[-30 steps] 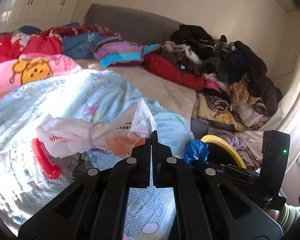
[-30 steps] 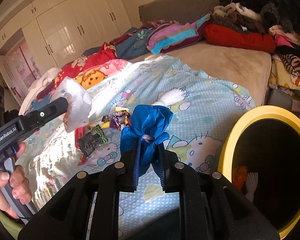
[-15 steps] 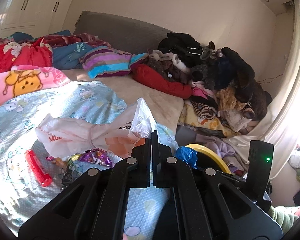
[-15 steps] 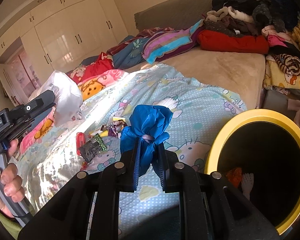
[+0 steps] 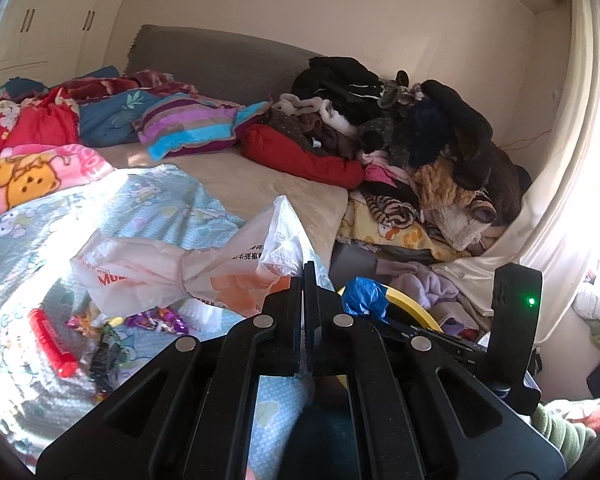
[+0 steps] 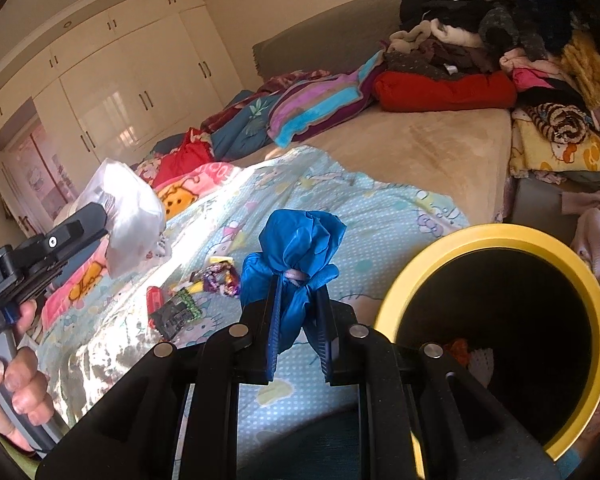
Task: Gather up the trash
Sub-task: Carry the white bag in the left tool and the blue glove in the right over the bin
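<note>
My left gripper is shut on a white plastic bag with orange print, held above the bed; the bag also shows in the right wrist view. My right gripper is shut on a knotted blue plastic bag, held just left of a yellow-rimmed black bin. The blue bag and bin rim also show in the left wrist view. Loose trash lies on the blue blanket: a red tube, candy wrappers and a dark wrapper.
The bin holds some trash. A big pile of clothes covers the bed's far right. Pillows and blankets lie by the grey headboard. White wardrobes stand left of the bed.
Both grippers have drawn back and risen from the bed with their bags. The bin has come closer to the right gripper's right side.
</note>
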